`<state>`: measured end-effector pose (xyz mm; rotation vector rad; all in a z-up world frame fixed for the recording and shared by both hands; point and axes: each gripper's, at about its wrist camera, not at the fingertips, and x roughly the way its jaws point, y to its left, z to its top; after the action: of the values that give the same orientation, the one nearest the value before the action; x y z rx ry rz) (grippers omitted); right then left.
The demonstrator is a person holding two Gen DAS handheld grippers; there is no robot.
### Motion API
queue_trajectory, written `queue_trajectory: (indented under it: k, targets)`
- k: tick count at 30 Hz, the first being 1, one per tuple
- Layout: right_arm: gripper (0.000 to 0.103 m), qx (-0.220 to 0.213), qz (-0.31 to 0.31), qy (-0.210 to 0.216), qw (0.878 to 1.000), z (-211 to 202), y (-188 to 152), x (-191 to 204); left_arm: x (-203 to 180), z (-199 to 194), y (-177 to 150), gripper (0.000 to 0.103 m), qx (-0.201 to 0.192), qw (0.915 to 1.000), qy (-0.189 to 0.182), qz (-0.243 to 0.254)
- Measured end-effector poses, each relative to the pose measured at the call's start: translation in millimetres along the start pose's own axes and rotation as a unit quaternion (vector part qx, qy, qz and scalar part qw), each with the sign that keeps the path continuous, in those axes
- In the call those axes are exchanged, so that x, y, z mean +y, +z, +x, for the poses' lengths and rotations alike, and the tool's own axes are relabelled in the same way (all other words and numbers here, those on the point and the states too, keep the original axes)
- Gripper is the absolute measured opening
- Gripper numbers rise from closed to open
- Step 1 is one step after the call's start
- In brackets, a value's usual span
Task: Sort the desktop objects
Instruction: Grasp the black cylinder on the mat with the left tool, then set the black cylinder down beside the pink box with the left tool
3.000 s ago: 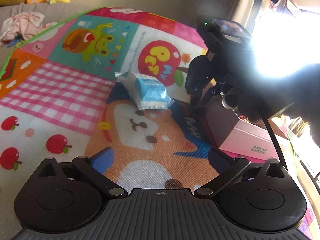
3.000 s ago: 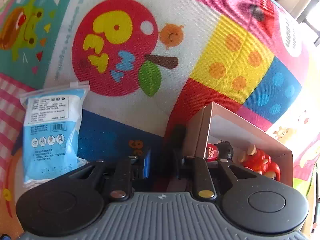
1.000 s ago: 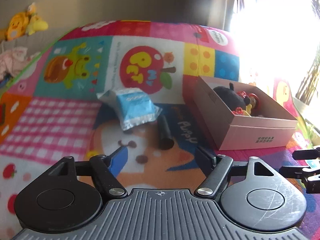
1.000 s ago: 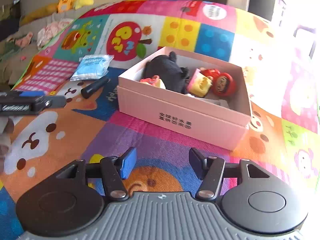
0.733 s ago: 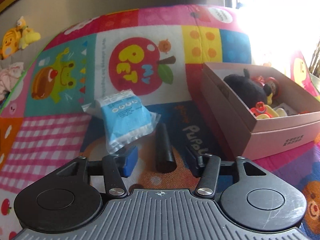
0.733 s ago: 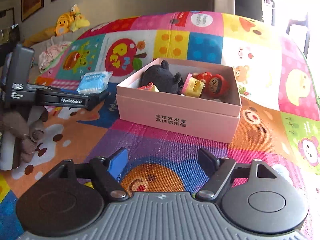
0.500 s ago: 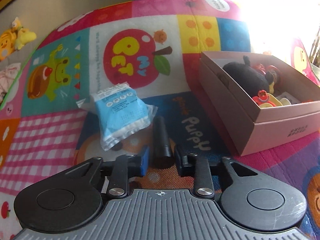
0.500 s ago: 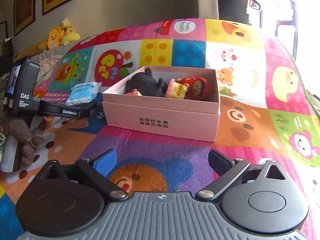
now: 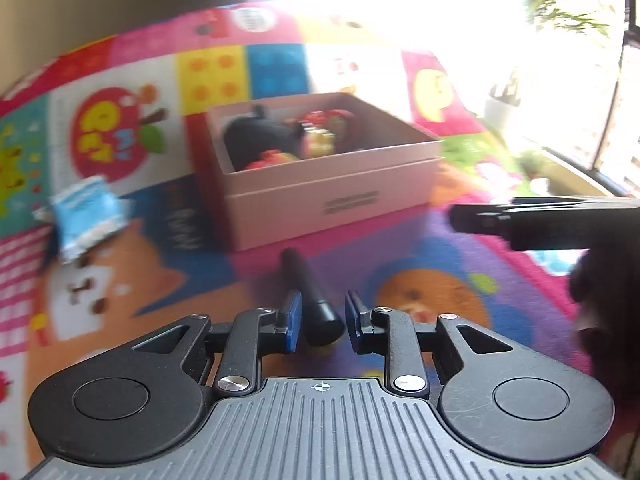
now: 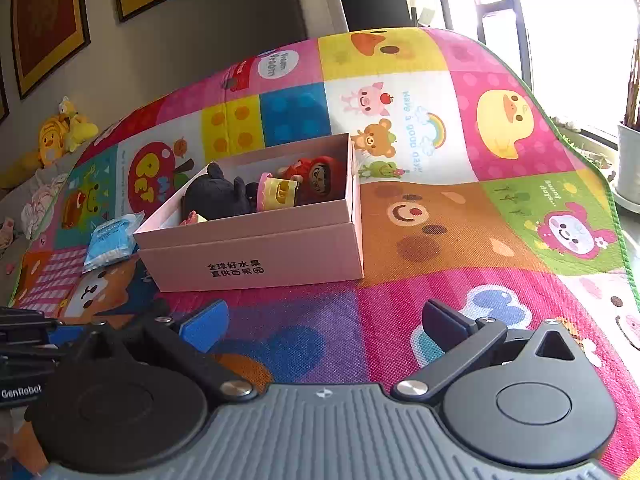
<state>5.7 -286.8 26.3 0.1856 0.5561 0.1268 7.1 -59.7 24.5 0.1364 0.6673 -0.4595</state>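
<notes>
My left gripper (image 9: pixel 320 320) is shut on a black cylinder (image 9: pixel 310 292) and holds it above the mat, in front of the pink box (image 9: pixel 320 196). The box holds a black plush (image 9: pixel 256 140) and red toys (image 9: pixel 332 120). A blue packet (image 9: pixel 82 212) lies on the mat at the left. In the right wrist view my right gripper (image 10: pixel 324 324) is open and empty over the mat, near the pink box (image 10: pixel 260 256) with the black plush (image 10: pixel 218 198), a yellow toy (image 10: pixel 278 194) and a red doll (image 10: pixel 316 178). The blue packet (image 10: pixel 110 242) lies left of the box.
A colourful play mat (image 10: pixel 460 216) covers the surface. The right gripper's body (image 9: pixel 552 224) shows at the right of the left wrist view. Yellow plush toys (image 10: pixel 60 132) and cloth (image 10: pixel 40 204) lie past the mat's far left edge. A white plant pot (image 10: pixel 628 164) stands at the right.
My left gripper closed on the black cylinder, lifted it and swung right to face the box. My right gripper drew back from the box and opened wider.
</notes>
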Motion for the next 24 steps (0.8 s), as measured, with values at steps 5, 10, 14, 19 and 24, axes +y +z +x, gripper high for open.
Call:
queue_trajectory:
  k: [5,10,14,19,24]
  targets:
    - [0.103,0.002,0.01,-0.006,1.0,1.5,-0.1,-2.3,-25.6,8.5,11.7,0.027,-0.018,0.9978,-0.045,0.044]
    - [0.103,-0.002,0.031,-0.008,0.999,0.4,0.5,-8.6,-27.4,16.6,10.8,0.036,-0.001,0.9963,-0.08,0.032]
    - [0.103,0.0,0.038,-0.004,0.999,0.7,0.8,-10.1,-20.4,11.7,3.5,0.052,0.007,0.9971,-0.07,0.03]
    - [0.103,0.031,-0.011,0.005,0.999,7.2,0.7,4.7,7.0,0.8,-1.3,0.072,0.002,0.9998,-0.012,0.015]
    - [0.101,0.087,-0.071,-0.053,0.992,24.9,0.9,15.8,39.0,-5.6,-3.8,0.078,0.004,0.9988,0.022,-0.043]
